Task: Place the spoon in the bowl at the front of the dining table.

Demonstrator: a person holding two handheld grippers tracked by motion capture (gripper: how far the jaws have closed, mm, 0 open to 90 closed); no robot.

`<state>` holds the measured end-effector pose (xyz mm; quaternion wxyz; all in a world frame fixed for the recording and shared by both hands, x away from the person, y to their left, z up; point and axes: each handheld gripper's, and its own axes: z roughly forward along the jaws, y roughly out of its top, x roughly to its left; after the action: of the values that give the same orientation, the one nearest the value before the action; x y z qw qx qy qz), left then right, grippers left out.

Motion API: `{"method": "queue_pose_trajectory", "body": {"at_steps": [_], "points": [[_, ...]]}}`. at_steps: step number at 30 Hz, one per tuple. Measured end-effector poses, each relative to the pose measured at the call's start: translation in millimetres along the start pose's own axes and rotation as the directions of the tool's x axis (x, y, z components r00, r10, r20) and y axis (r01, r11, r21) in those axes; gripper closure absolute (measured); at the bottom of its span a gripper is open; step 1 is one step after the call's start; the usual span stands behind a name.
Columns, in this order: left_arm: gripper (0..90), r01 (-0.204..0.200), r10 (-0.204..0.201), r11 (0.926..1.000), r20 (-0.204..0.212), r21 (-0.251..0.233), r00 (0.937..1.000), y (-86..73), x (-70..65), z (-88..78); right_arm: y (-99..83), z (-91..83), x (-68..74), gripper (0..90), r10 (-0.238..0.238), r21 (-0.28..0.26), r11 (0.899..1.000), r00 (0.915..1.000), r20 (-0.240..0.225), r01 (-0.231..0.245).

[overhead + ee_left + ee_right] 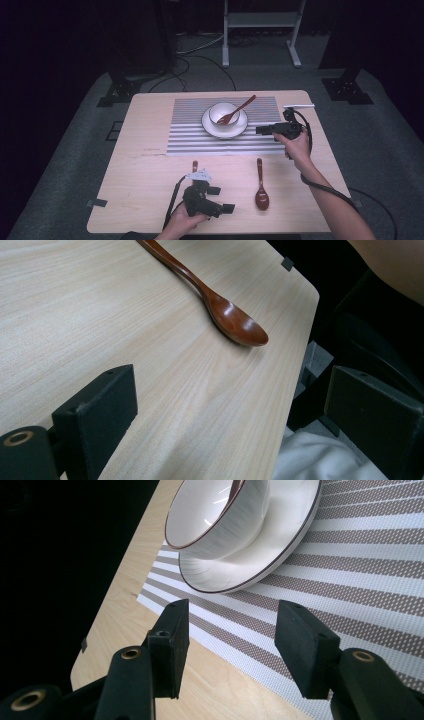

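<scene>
Right hand-held gripper (261, 130) sits just past the mat's right edge, pointing at the bowl (223, 113) — jaws apart, nothing between them. In the right gripper view the bowl (220, 517) stands on a white plate (280, 540) on the striped mat (370, 580), a short way ahead of the open jaws, not touching.

A wooden fork (236, 111) leans in the bowl, handle sticking out toward the far right.

Left hand-held gripper (223, 199) lies low at the near edge of the worktop (145, 170), jaws apart and empty. The wooden spoon (261, 190) lies flat on the worktop just ahead of those jaws — in the left gripper view its bowl end (237, 322) is nearest, clear of both jaws.

A second wooden handle (195, 165) lies just behind the left hand-held gripper.
</scene>
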<state>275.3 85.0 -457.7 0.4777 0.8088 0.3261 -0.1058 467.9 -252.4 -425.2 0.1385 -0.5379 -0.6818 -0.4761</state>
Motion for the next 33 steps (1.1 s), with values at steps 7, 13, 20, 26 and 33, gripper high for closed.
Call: {"method": "queue_pose_trajectory", "body": {"at_steps": [7, 13, 20, 26, 33], "points": [[5.6, 0.002, -0.002, 1.0, -0.002, -0.001, 1.0, 0.1, 0.6, -0.7, -10.2, -2.0, -1.6, 46.1, 0.003, 0.014, 1.0, 0.9997, -0.024, -0.003], [5.6, 0.004, -0.004, 1.0, -0.003, -0.001, 1.0, 0.1, 0.5, -0.3, -17.9, -5.4, 0.7, 45.9, -0.003, 0.02, 1.0, 0.9993, -0.038, 0.004], [5.6, 0.002, -0.002, 1.0, -0.003, -0.001, 1.0, 0.1, 0.8, -0.7, -26.3, -8.4, 3.5, 45.9, -0.015, 0.024, 1.0, 0.9987, -0.048, 0.016], [5.6, 0.006, -0.006, 1.0, -0.004, -0.002, 1.0, 0.1, 0.8, -0.7, -35.2, -10.6, 6.1, 45.9, -0.021, 0.033, 0.999, 0.9979, -0.062, 0.023], [5.6, 0.003, -0.003, 1.0, -0.005, -0.002, 1.0, 0.1, 0.9, -0.4, -44.9, -12.2, 6.8, 45.9, -0.024, 0.04, 0.999, 0.9971, -0.072, 0.027]]}}
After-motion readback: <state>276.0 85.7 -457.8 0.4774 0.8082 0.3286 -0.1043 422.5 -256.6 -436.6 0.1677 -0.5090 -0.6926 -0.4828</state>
